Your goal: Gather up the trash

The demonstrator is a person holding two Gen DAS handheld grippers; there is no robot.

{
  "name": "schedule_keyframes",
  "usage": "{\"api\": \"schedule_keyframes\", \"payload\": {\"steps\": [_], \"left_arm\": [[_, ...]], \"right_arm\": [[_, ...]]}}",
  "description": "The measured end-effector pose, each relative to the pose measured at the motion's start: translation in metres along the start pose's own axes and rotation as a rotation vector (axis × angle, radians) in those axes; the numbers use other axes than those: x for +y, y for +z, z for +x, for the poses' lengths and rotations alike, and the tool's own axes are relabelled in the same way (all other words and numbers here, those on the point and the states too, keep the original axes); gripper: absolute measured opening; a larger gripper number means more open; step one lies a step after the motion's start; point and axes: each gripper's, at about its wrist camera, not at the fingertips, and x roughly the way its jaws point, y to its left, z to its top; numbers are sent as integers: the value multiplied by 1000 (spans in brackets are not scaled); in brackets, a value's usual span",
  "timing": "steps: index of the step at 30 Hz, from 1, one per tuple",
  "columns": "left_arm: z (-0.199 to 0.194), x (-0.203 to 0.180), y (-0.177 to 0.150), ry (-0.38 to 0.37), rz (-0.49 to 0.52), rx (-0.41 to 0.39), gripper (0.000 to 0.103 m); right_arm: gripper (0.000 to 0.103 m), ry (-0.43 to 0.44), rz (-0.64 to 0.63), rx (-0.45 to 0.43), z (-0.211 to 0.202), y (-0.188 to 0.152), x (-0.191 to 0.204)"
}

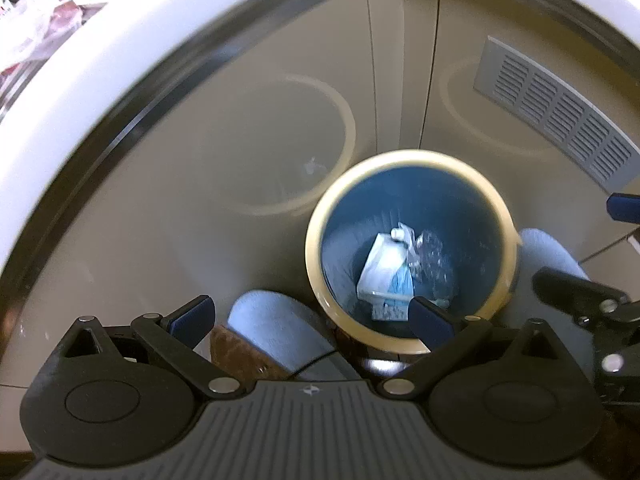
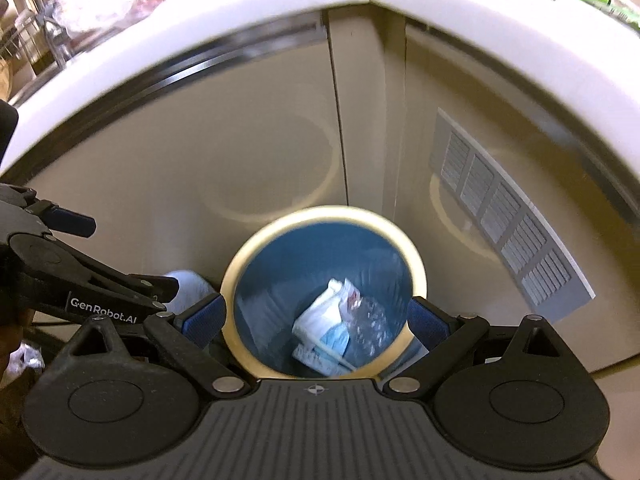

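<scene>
A blue bin with a yellow rim (image 1: 412, 158) stands on the floor in a corner of beige cabinets. At its bottom lie a white carton (image 1: 382, 268) and crumpled clear plastic (image 1: 434, 260). My left gripper (image 1: 312, 318) hovers open just left of the bin, nothing between its fingers. In the right wrist view the bin's rim (image 2: 324, 213) sits straight ahead, with the carton (image 2: 320, 320) and plastic (image 2: 372, 324) inside. My right gripper (image 2: 316, 320) hangs open and empty over the bin's mouth. The left gripper (image 2: 132, 254) shows at that view's left edge, jaws apart.
Two light blue slippers (image 1: 276, 320) (image 1: 548, 252) stand on either side of the bin. A grey vent grille (image 2: 508, 240) is set in the right cabinet door. A white countertop edge (image 2: 200, 20) runs overhead. Something crumpled and shiny (image 2: 24, 356) shows low at the left.
</scene>
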Motion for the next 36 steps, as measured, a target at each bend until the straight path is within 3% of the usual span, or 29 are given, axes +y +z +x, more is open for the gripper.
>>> {"api": "schedule_keyframes", "payload": {"steps": [7, 12, 15, 18, 21, 23, 26, 28, 31, 36], "left_arm": [[-27, 16, 18, -5, -60, -77, 103], [-48, 28, 29, -2, -110, -133, 103], [-59, 34, 33, -5, -135, -159, 103], [-68, 38, 38, -7, -145, -181, 103], [-78, 43, 42, -12, -152, -197, 103], [-83, 47, 44, -20, -158, -204, 103], [-88, 52, 46, -31, -176, -208, 103], [-89, 55, 48, -40, -190, -207, 103], [-90, 61, 52, -56, -206, -202, 103], [-89, 73, 61, -58, -226, -201, 103]], "right_arm": [[98, 69, 22, -172, -47, 17, -10], [98, 85, 44, -375, -95, 44, -28], [101, 49, 64, -480, -113, 69, -48], [102, -54, 60, -526, -110, 102, -73], [102, -163, 105, -511, -85, 141, -107], [102, -197, 158, -456, -63, 168, -133], [102, -182, 215, -396, -37, 196, -159], [102, -237, 196, -374, -20, 212, -163], [102, -250, 133, -342, 7, 233, -160], [103, -245, 177, -293, 47, 266, -168]]}}
